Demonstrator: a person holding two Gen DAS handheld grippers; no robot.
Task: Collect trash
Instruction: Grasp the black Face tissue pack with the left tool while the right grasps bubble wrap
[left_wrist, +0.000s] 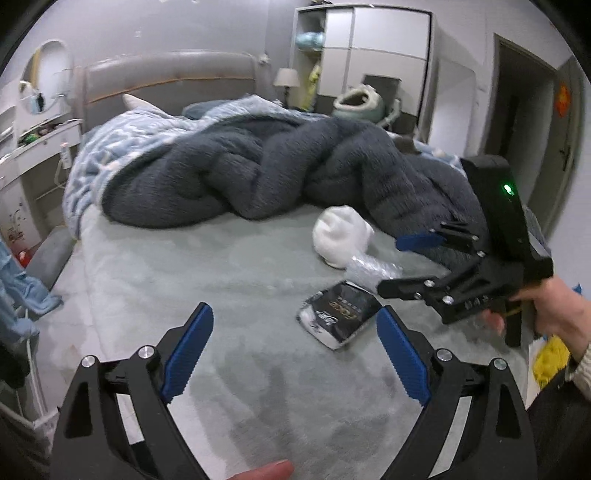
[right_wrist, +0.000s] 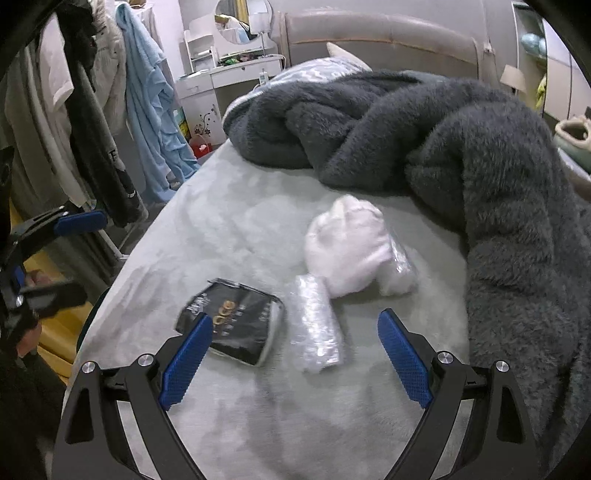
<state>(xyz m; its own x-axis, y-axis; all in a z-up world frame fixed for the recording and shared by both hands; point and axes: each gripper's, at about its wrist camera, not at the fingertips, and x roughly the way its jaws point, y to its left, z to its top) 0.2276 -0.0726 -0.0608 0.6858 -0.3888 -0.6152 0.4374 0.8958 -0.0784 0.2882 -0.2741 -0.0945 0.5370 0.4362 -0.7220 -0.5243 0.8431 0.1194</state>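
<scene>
Left wrist view: left gripper (left_wrist: 295, 354) hangs over the grey-green bed sheet (left_wrist: 184, 295), jaws wide apart w/ nothing between. Black foil packet (left_wrist: 338, 315) lies just ahead near its right finger; white wad (left_wrist: 341, 236) and clear plastic wrap (left_wrist: 369, 269) sit beyond, beside the dark fuzzy blanket (left_wrist: 258, 170). Right gripper (left_wrist: 406, 264) comes in from the right, spread.

Right wrist view: right gripper (right_wrist: 295, 354) apart, empty; packet by its left finger, a clear plastic roll (right_wrist: 317, 325) between the fingers but further out, untouched.
</scene>
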